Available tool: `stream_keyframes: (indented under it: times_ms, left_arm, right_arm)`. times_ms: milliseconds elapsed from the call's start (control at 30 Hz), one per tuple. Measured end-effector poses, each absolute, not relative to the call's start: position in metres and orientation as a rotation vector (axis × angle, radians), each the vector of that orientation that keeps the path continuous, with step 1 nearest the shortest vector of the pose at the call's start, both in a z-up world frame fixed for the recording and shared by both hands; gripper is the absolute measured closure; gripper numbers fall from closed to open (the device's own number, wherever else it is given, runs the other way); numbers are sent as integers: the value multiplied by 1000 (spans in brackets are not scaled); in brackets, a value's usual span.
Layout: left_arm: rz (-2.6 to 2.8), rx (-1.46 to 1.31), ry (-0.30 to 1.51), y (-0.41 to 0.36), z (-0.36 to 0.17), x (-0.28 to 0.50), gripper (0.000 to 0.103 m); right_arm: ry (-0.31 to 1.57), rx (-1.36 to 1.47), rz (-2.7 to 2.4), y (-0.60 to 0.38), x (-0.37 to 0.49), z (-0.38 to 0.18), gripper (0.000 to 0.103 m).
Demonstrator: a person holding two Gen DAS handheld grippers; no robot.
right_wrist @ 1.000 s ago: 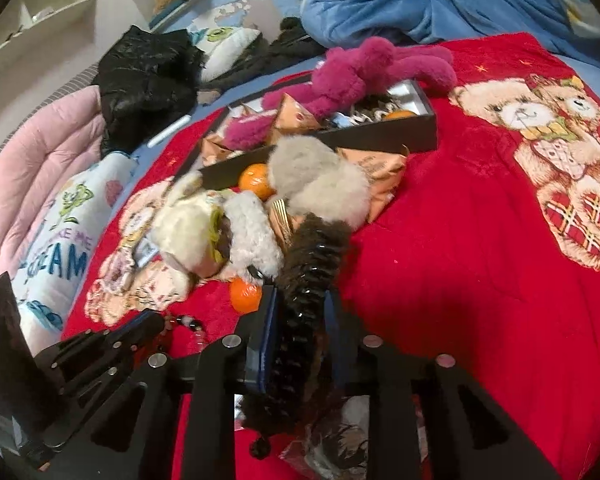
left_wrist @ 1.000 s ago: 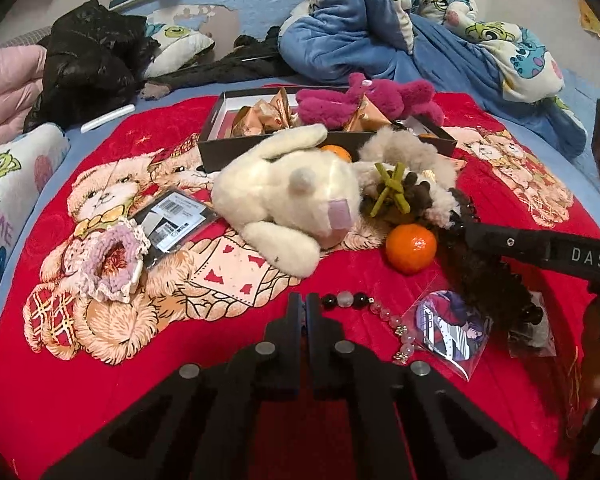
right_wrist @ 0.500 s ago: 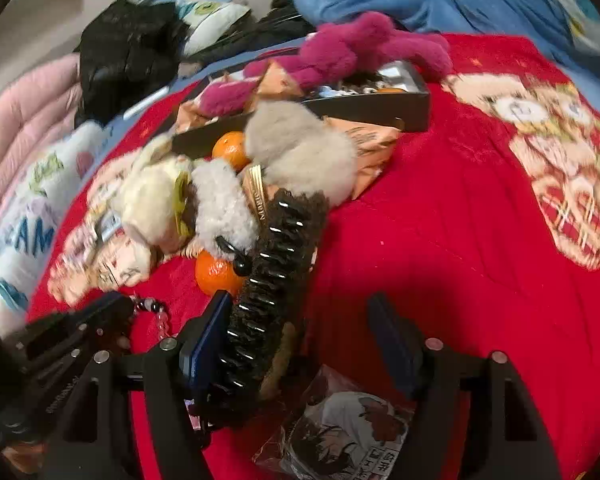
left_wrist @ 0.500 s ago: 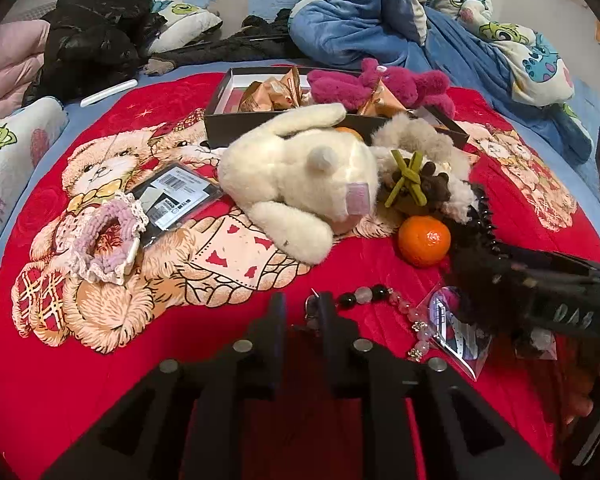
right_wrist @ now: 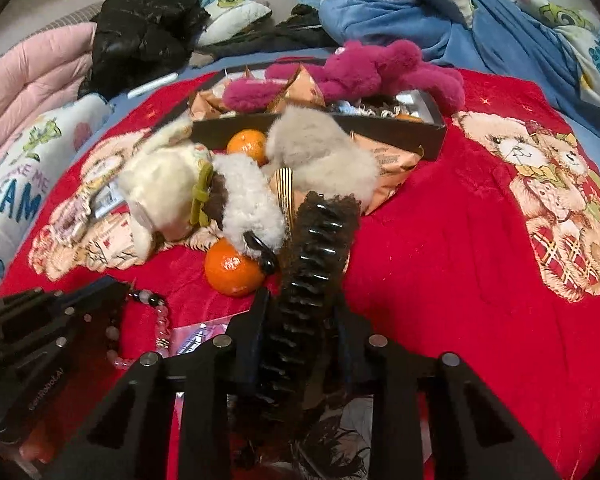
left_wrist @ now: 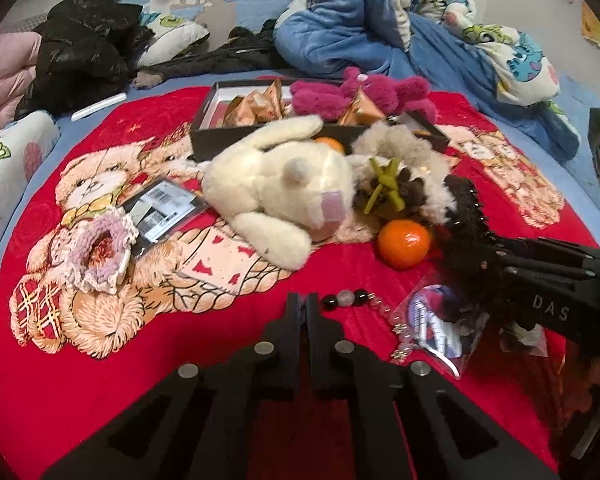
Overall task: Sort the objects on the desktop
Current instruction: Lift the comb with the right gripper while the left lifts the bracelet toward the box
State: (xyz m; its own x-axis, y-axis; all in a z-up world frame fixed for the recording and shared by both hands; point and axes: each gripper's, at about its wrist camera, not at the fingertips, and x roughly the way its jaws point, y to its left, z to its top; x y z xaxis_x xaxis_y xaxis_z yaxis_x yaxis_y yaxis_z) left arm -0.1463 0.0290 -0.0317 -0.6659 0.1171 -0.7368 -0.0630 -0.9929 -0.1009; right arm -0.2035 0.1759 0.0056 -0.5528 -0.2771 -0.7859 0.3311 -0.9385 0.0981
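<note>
Item 1: right gripper [right_wrist: 296, 320], re-clamped on black hair claw clip [right_wrist: 316, 248] after briefly spreading; left gripper [left_wrist: 303, 312] pressed together, empty; clip ready for box [right_wrist: 432, 136].

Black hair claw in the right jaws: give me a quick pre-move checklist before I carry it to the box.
1. Right gripper shut on the black hair claw: ok.
2. Left gripper shut, empty: ok.
3. Bead bracelet apart from the left tips: cannot tell, very close.
4. Tangerine clear of the claw: not ok, right beside it.
5. Free space in the black box: not ok, pink plush and wrappers fill it.
</note>
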Motion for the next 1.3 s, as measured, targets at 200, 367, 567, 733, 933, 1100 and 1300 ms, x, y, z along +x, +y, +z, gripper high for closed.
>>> stream_keyframes:
  times_ms: [200, 367, 567, 733, 933, 1100, 1300]
  left_arm:
    - [2806, -1108, -115, 30, -9, -132, 101]
    - [2824, -1017, -144, 25, 9, -118, 101]
    - [2867, -946, -157, 25, 23, -108, 101]
    - [2946, -918, -128, 27, 30, -102, 101]
    - [2934, -910, -131, 28, 33, -102, 101]
    - [2926, -925, -184, 18, 40, -112, 101]
    - [2959, -936, -193, 11, 51, -122, 101]
  right_arm:
    - [-21, 1170, -2486, 185, -198, 26, 75]
    - [-85, 1100, -2485, 190, -193, 41, 75]
    - [-118, 1020, -2473, 192, -180, 56, 75]
    - [-92, 982, -2476, 187, -174, 63, 75]
    - [-105, 929, -2491, 186, -172, 66, 75]
    - [-133, 934, -2462, 188, -175, 65, 75]
    - [-153, 927, -2445, 184, -180, 71, 75]
